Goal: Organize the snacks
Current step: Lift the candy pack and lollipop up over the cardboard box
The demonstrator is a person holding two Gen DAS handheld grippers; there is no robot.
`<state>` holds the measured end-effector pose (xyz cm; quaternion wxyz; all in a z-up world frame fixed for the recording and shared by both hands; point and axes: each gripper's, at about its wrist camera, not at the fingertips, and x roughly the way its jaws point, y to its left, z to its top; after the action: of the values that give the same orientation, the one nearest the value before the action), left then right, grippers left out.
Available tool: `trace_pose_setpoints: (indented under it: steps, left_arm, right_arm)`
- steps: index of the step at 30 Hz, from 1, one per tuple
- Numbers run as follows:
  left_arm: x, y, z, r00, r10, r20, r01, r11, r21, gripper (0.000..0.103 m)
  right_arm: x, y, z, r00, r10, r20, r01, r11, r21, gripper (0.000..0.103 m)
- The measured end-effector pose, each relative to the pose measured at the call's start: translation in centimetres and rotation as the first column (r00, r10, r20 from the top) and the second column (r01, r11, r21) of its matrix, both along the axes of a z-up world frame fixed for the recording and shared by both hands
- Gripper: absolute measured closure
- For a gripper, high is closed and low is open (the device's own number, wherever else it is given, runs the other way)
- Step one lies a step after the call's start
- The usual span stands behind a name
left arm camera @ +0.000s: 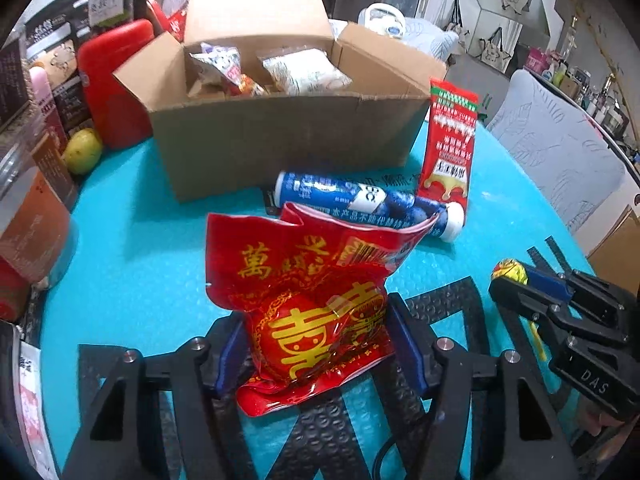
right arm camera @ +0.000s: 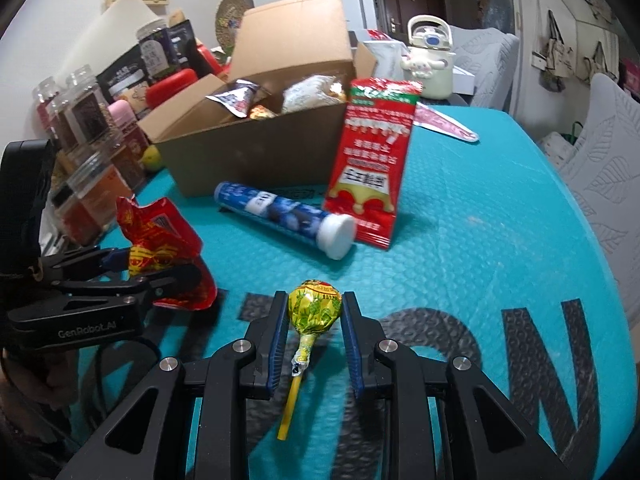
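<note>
My left gripper is shut on a red snack packet with gold characters, lifted a little above the teal mat; the right wrist view shows the same packet at the left. A yellow-green lollipop sits head-first between the blue pads of my right gripper, which is shut on it, stick trailing back. Beyond them stands an open cardboard box holding several snack packs. A blue tube with a white cap lies in front of it, and a red sachet leans against the box's right corner.
Jars and dark packets crowd the table's left edge, with a red case and a yellow fruit beside the box. A cream kettle-shaped bottle stands behind the box. Padded chairs flank the right side.
</note>
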<state>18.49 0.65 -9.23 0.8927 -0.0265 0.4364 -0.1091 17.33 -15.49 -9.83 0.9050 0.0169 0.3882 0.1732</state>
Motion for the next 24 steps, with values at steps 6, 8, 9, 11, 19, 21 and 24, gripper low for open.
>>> trace_pose_setpoints:
  steps: [6, 8, 9, 11, 19, 21, 24]
  left_arm:
    - [-1.2, 0.6, 2.6, 0.999, 0.003, 0.054, -0.003, 1.0, -0.008, 0.04]
    - [-1.8, 0.8, 3.8, 0.997, 0.005, 0.075, -0.004, 1.0, -0.011, 0.04]
    - [-1.9, 0.9, 4.3, 0.996, 0.005, 0.087, -0.004, 1.0, -0.011, 0.04]
    - [-2.1, 1.0, 5.5, 0.993, 0.003, 0.116, -0.002, 1.0, -0.006, 0.04]
    - [-2.0, 1.5, 10.3, 0.975, 0.0, 0.223, 0.004, 1.0, -0.015, 0.04]
    - [-1.7, 1.5, 11.2, 0.97, -0.002, 0.241, 0.007, 1.0, -0.017, 0.04]
    - [-1.1, 1.4, 12.6, 0.962, -0.004, 0.272, 0.01, 1.0, -0.019, 0.04]
  right_arm:
    - [-0.9, 1.1, 1.8, 0.998, 0.038, 0.039, -0.039, 0.999, 0.019, 0.077]
    - [-1.1, 1.5, 2.7, 0.997, 0.052, 0.057, -0.054, 0.998, 0.029, 0.077]
    - [-1.1, 1.7, 3.1, 0.996, 0.058, 0.066, -0.06, 0.998, 0.031, 0.077]
    - [-1.2, 2.0, 4.1, 0.994, 0.067, 0.086, -0.07, 0.997, 0.03, 0.077]
    - [-0.6, 3.0, 8.0, 0.981, 0.105, 0.166, -0.112, 0.993, 0.034, 0.077]
    - [-0.3, 3.2, 9.2, 0.975, 0.118, 0.187, -0.127, 0.991, 0.034, 0.077]
    - [0.3, 3.6, 10.6, 0.969, 0.136, 0.208, -0.147, 0.988, 0.038, 0.077]
